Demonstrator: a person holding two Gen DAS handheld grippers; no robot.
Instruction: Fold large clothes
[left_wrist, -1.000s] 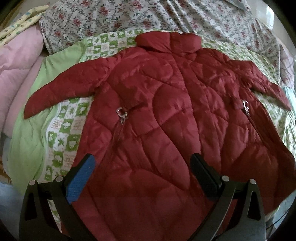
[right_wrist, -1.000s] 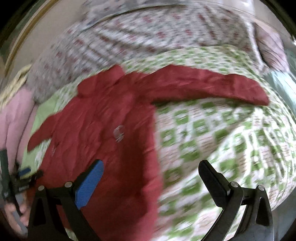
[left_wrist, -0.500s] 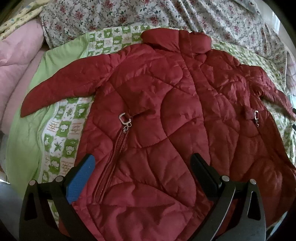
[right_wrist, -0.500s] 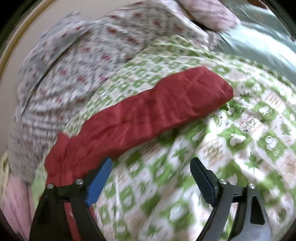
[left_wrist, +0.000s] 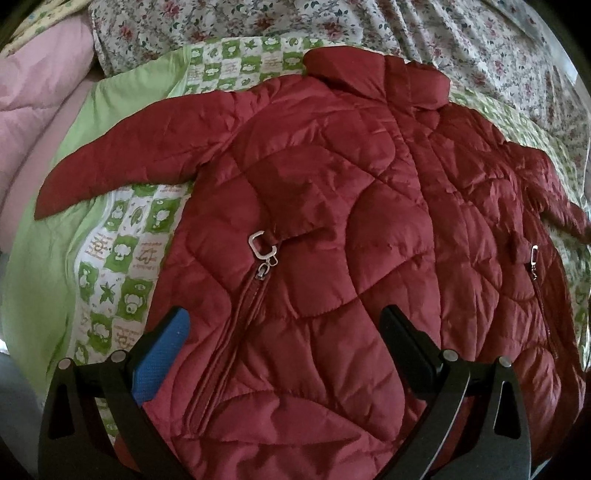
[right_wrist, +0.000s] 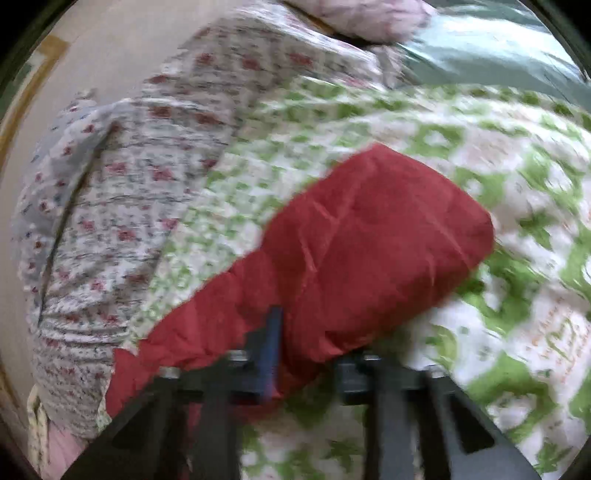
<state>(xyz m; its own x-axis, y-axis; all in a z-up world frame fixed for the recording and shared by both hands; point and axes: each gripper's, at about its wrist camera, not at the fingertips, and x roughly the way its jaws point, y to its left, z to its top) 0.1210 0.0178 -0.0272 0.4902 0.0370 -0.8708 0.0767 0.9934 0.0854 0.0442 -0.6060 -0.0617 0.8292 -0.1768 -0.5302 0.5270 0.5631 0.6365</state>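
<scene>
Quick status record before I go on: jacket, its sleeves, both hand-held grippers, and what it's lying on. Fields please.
garment: red quilted jacket, spread flat, collar at the far end
near sleeve: left sleeve stretched out sideways, unfolded
far sleeve: right sleeve lying on the quilt, cuff end free
left hand-held gripper: fingers wide apart above the lower body of the jacket, holding nothing
right hand-held gripper: narrowed around the sleeve; view blurred, grip not confirmed
surface: green checked quilt
behind: floral blanket
</scene>
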